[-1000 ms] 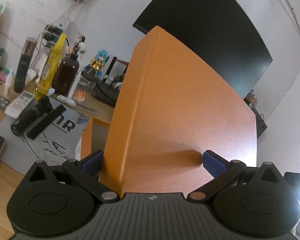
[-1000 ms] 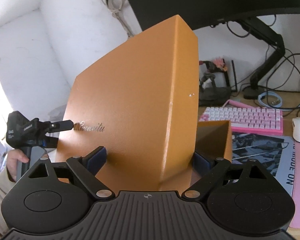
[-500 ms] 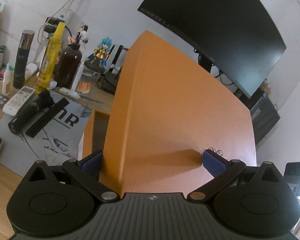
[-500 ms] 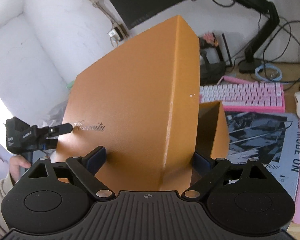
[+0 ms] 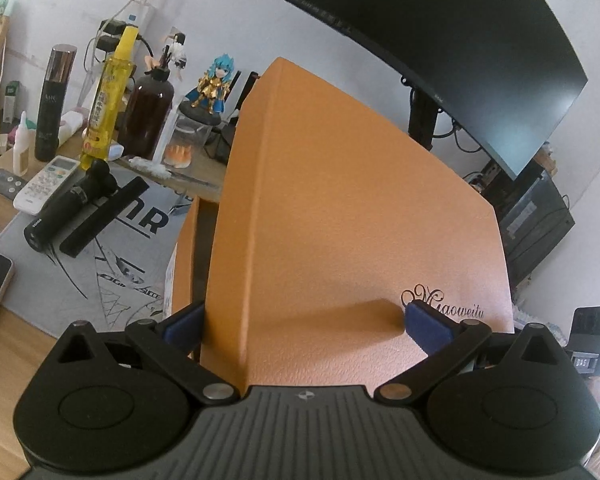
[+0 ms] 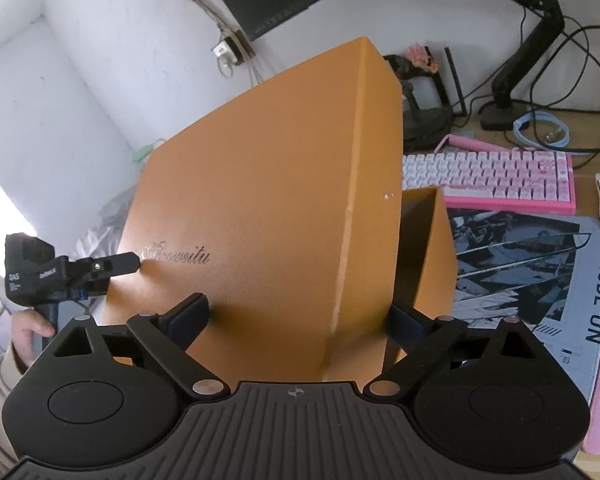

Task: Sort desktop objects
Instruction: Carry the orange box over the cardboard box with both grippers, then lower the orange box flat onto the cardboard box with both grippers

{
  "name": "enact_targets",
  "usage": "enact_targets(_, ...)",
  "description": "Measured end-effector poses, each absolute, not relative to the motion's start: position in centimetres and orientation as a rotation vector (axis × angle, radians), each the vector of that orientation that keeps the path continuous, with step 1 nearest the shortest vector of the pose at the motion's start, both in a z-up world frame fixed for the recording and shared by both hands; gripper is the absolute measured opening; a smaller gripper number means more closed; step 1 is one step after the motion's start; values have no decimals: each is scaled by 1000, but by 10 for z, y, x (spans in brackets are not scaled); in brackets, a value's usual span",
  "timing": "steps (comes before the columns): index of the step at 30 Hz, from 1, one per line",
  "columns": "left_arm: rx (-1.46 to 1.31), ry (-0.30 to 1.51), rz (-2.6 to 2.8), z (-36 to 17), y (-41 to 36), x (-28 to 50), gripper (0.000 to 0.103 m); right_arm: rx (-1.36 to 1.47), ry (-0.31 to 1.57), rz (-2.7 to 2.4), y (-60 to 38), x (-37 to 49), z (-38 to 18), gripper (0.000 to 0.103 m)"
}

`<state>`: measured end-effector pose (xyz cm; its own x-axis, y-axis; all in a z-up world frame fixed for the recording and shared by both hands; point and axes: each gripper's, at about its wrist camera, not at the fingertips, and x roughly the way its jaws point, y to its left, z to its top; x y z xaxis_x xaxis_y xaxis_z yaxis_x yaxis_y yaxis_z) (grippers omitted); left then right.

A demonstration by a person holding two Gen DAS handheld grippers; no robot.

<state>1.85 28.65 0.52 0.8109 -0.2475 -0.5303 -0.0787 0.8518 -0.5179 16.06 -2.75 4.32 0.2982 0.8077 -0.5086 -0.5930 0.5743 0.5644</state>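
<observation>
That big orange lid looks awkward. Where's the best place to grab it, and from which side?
By its rim at two opposite ends, one gripper coming in from each side, as here. The orange lid is broad and flat-topped, too wide for one gripper to span, but its shallow side walls are thin enough to pinch. The left gripper and right gripper each clamp top face and rim wall, holding it above the box.

— What do I have behind the work area?

— From the left wrist view I log a white wall [image 5: 228,4] with cables hanging, a dark curved monitor [image 5: 452,52], and a wooden desk [image 5: 4,344] under a grey printed mat [image 5: 112,256].

— Light?

— On the right wrist view, strong daylight [image 6: 0,184] enters at the left; a black monitor arm [image 6: 528,36] stands on the desk.
</observation>
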Motion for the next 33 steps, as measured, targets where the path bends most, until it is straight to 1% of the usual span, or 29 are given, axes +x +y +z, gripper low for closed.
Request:
enact_targets(7, -520, 645, -97, 2, 286, 26, 103, 272, 868, 930, -27, 166, 35, 98)
enact_targets(14, -527, 659, -107, -2, 286, 37, 101, 147, 843, 833, -17, 168, 36, 97)
enact_targets(26, -488, 671, -115, -5, 290, 42, 99, 186, 871, 850, -19, 178, 23, 97)
enact_targets(29, -457, 687, -119, -3, 288, 39, 100, 201, 892, 859, -22, 177, 19, 97)
enact_targets(31, -446, 701, -121, -3, 289, 35, 103, 218, 898, 858, -28, 174, 17, 97)
enact_targets(33, -442, 710, -120, -2, 291, 30, 103, 246, 900, 857, -36, 170, 16, 98)
